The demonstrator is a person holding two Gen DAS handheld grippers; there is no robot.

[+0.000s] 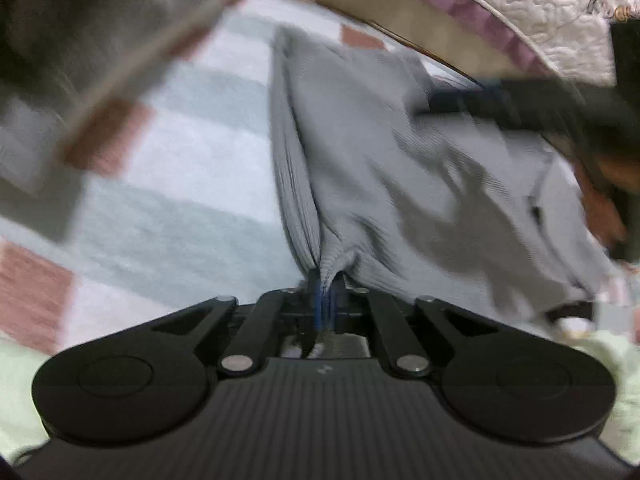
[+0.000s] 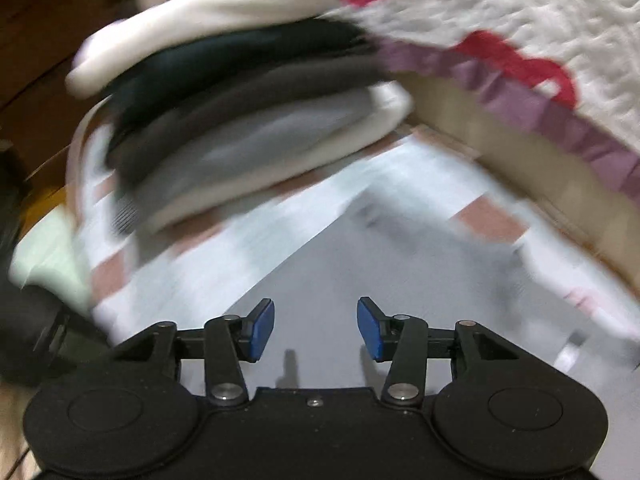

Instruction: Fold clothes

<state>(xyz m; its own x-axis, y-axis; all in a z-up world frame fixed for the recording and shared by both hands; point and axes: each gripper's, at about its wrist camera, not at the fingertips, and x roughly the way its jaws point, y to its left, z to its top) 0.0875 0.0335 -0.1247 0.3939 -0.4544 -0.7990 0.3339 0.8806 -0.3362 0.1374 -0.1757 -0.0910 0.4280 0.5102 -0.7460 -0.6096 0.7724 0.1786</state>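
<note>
A grey ribbed garment (image 1: pixel 380 152) lies rumpled on a checked pink, white and pale green sheet (image 1: pixel 180 184). My left gripper (image 1: pixel 326 296) is shut on the garment's near edge, and the cloth bunches up between the blue pads. In the right wrist view the same grey garment (image 2: pixel 360 272) spreads flat below my right gripper (image 2: pixel 316 328), which is open with nothing between its blue pads (image 2: pixel 262 326). The right gripper's dark body (image 1: pixel 540 104) shows blurred at the right of the left wrist view.
A stack of folded clothes (image 2: pixel 240 120), white, dark and grey, sits on the sheet (image 2: pixel 248 240) to the far left. A quilted blanket (image 2: pixel 520 20) with a purple border hangs over a tan bed edge (image 2: pixel 500 168) behind. Both views are motion-blurred.
</note>
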